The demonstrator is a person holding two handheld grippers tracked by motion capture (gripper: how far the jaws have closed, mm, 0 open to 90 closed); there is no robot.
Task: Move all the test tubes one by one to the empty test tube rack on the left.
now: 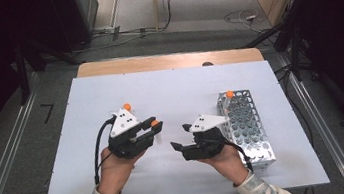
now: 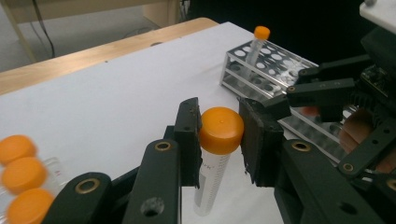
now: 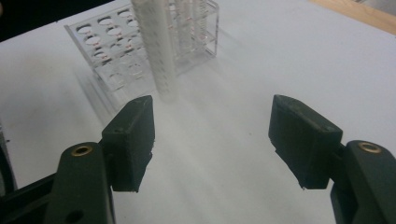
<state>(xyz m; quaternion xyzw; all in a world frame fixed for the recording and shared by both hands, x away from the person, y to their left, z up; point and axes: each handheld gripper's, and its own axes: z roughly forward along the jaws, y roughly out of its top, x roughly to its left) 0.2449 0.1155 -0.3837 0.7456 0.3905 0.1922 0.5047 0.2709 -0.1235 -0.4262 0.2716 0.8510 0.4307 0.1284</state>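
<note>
We're clamping an orange-capped tube point(image 2: 215, 154) w/ left gripper point(image 2: 219, 140); right gripper point(image 3: 212, 140) jaws apart; its view's showing a plastic rack point(image 3: 116, 51).

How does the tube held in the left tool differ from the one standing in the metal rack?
The held tube is clamped at its cap by the left tool, off the rack; the racked tube stands free in a corner hole of the metal rack. Both have orange caps and clear bodies.

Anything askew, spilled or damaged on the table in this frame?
Nothing stands out. The left gripper holds an orange-capped tube upright by its cap, the right gripper is open with nothing between its jaws, and the metal rack sits flat on the white sheet with one tube standing in it.
</note>
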